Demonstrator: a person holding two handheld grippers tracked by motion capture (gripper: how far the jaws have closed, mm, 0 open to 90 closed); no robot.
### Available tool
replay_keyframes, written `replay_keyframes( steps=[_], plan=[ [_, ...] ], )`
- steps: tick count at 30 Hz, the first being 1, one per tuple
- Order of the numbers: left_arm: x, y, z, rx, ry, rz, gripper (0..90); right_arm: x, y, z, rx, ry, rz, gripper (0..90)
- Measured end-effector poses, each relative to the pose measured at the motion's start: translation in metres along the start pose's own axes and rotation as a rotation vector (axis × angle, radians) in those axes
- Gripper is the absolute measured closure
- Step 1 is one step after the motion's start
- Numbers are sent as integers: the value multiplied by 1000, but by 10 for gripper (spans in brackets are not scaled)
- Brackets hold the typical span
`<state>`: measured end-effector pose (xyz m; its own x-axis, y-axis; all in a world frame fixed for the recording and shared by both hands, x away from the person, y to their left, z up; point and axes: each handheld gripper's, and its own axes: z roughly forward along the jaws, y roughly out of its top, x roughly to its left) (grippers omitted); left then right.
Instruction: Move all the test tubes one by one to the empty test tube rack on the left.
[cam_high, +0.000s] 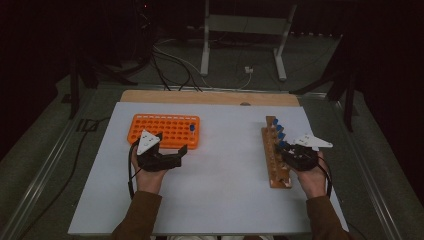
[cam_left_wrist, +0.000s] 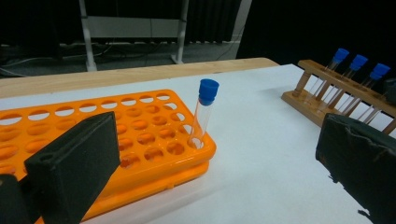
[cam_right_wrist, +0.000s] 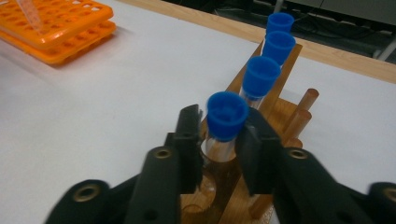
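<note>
Right gripper view, lower centre: fingers (cam_right_wrist: 256, 151) closing on the nearest blue-capped tube (cam_right_wrist: 226, 122), not yet tight, could tilt it against the wooden rack (cam_right_wrist: 285, 116), while the left gripper (cam_left_wrist: 224, 182) gapes open

The high view is dim overall: the white table sheet (cam_high: 225, 175) is evenly but weakly lit from above, and the floor and far background fall into near-black. Shadows on the sheet are soft and short. The picture is grainy and low in detail. In the left gripper view the orange rack (cam_left_wrist: 140, 140) is fairly sharp, while the near jaws are soft and dark. In the right gripper view the nearest blue cap (cam_right_wrist: 227, 115) is slightly blurred, the far orange rack is out of focus, and no harsh glare appears.
</note>
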<state>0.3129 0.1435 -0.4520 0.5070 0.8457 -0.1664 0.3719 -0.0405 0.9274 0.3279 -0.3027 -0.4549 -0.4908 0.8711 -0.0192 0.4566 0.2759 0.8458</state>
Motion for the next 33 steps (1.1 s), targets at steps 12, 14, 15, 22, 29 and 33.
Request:
replay_keyframes(
  steps=[12, 14, 15, 22, 29, 33],
  plan=[
    [-2, -1, 3, 14, -8, 1, 8, -1, 0, 5, -1, -7, 24, 767],
    [-3, -2, 3, 15, -10, -1, 8, -1, 0, 5, -2, -8, 29, 769],
    [-3, -2, 3, 16, -11, -1, 8, -2, 0, 5, -1, -7, 32, 770],
    [-3, -2, 4, 17, -10, 1, 8, -2, 1, 5, 3, -9, 31, 770],
    [-3, -3, 4, 19, -12, -1, 8, -3, 2, 3, -4, -7, 36, 770],
    [-3, -3, 5, 20, -13, 1, 8, -3, 3, 0, -12, -2, 39, 770]
  ],
)
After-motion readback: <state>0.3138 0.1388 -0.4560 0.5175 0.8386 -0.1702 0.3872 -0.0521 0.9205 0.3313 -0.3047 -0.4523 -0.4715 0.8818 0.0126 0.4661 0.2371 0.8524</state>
